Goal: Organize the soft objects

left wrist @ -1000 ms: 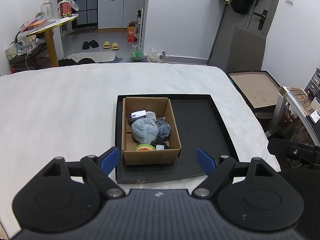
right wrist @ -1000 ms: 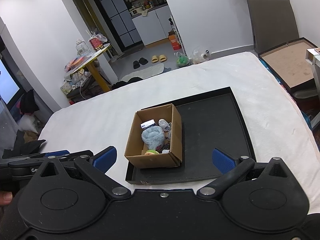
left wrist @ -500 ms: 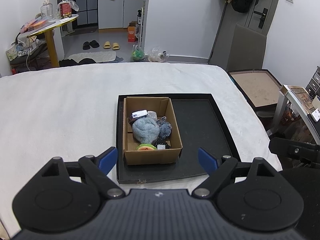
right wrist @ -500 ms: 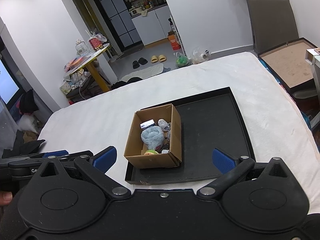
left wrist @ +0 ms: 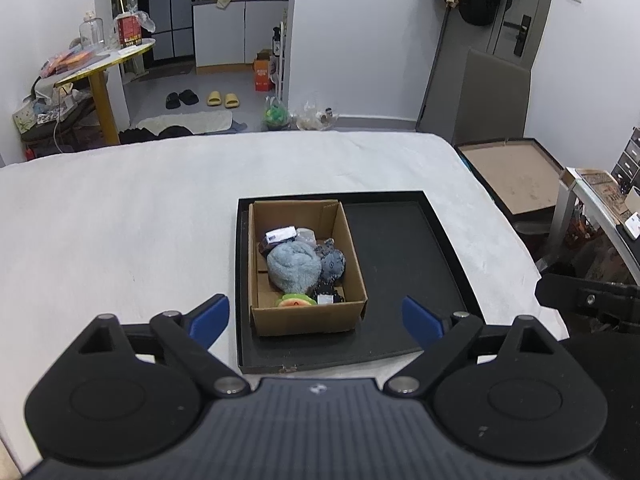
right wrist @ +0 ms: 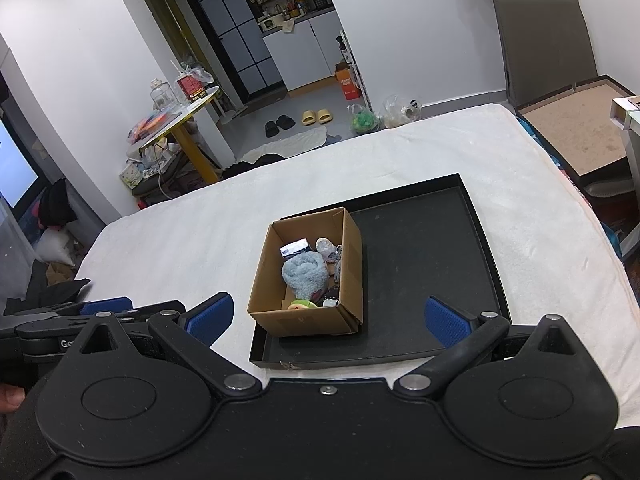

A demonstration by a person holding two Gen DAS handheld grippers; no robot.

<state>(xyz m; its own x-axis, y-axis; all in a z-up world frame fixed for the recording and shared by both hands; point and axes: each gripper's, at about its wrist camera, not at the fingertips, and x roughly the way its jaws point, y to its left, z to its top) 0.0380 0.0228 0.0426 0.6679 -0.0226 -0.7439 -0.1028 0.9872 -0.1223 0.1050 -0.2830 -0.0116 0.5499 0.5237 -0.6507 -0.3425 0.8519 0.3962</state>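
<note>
A brown cardboard box (left wrist: 308, 316) (right wrist: 304, 322) stands in the left half of a black tray (left wrist: 400, 248) (right wrist: 424, 248) on a white bed. In it lie a light blue fluffy cloth (left wrist: 294, 266) (right wrist: 305, 274), a grey plush toy (left wrist: 332, 262), a green and orange soft toy (left wrist: 294, 301) (right wrist: 301, 304) and small packets. My left gripper (left wrist: 316, 316) is open and empty, hanging near the tray's front edge. My right gripper (right wrist: 328, 316) is open and empty, also short of the box. The left gripper shows at the left of the right wrist view (right wrist: 106, 306).
The white bed cover (left wrist: 120, 240) spreads left of and behind the tray. A shallow brown-lined box (left wrist: 512, 168) sits off the bed's right side. A yellow round table (left wrist: 104, 64), slippers and bags lie on the floor beyond the far edge.
Both views have shifted slightly; the box and tray sit a touch higher in the left wrist frame. The grippers stay open and nothing in the box has moved.
</note>
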